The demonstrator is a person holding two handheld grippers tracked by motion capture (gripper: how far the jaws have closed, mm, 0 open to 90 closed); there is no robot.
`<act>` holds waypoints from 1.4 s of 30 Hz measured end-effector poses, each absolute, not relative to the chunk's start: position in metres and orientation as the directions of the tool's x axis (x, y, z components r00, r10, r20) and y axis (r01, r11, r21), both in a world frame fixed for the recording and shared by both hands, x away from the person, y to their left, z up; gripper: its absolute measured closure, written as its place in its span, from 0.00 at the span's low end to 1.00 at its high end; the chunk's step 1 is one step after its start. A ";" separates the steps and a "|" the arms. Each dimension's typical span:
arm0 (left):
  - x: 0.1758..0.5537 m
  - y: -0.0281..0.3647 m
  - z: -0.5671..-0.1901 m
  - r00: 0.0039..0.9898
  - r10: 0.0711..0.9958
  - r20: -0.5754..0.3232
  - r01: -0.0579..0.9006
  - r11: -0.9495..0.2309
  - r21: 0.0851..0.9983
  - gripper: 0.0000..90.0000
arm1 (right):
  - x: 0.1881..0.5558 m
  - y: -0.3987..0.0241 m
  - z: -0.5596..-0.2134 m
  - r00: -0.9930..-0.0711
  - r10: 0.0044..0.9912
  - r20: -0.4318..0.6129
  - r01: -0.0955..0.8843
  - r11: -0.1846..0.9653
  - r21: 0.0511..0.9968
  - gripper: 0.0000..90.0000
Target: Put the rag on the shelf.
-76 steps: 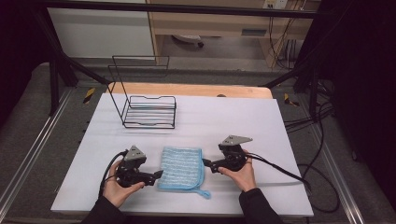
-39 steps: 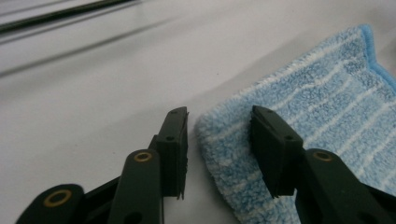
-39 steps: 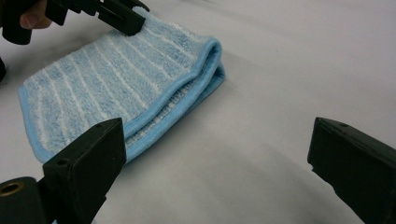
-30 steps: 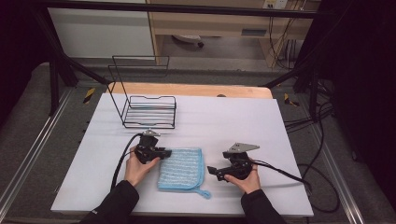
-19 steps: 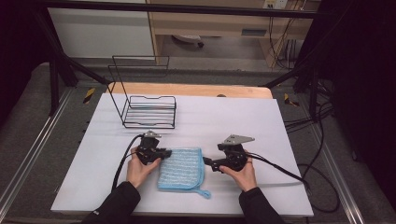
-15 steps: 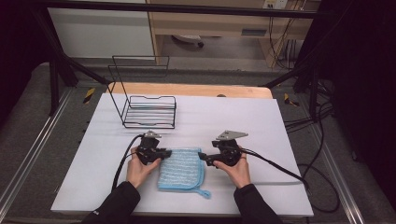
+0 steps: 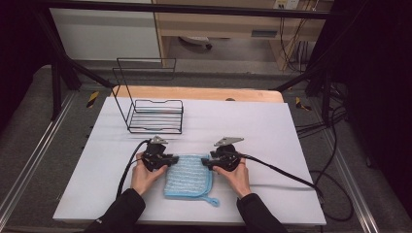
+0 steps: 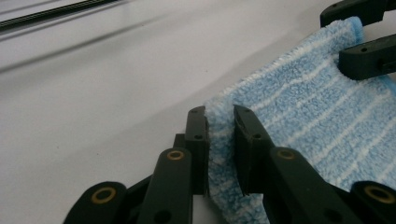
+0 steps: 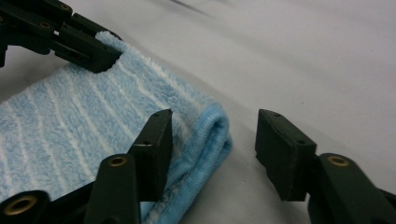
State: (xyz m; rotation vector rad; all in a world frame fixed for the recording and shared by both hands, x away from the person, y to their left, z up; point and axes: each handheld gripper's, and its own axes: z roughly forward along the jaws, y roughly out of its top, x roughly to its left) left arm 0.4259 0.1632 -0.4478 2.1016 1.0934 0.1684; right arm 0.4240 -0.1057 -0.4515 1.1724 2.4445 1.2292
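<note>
- A folded blue microfibre cloth [image 7: 188, 175] with pale stripes is lying flat on the white table [image 7: 272, 131], near the person's edge, with a small loop sticking out at its near right corner.
- The left gripper [image 8: 219, 123] is pinching the cloth's far left corner; both pads are pressing into the pile, so it is gripping the cloth.
- The right gripper [image 9: 212, 135] is sitting at the far right corner with its jaws closing in; one jaw is resting on top of the cloth, the other is standing clear beside the folded edge, so nothing is clamped yet.
- In the high view, both hands are holding the grippers at the cloth's far edge.
- A black wire rack [image 7: 154, 114] is standing well apart, farther back on the left.
</note>
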 end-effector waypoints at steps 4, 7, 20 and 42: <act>0.425 0.163 -0.448 0.629 0.749 -0.208 0.647 -0.357 0.674 0.85 | 0.424 -0.105 -0.453 -0.672 0.709 0.213 0.596 0.348 0.724 0.63; 0.425 0.163 -0.448 0.635 0.747 -0.198 0.640 -0.366 0.675 0.85 | 0.423 -0.104 -0.454 -0.664 0.709 0.237 0.615 0.339 0.711 0.66; 0.425 0.164 -0.449 0.641 0.741 -0.199 0.635 -0.368 0.679 0.85 | 0.423 -0.103 -0.454 -0.626 0.704 0.336 0.684 0.289 0.669 0.85; 0.418 0.177 -0.431 0.649 0.718 -0.250 0.611 -0.297 0.733 0.88 | 0.419 -0.112 -0.436 -0.637 0.663 0.393 0.664 0.212 0.717 0.89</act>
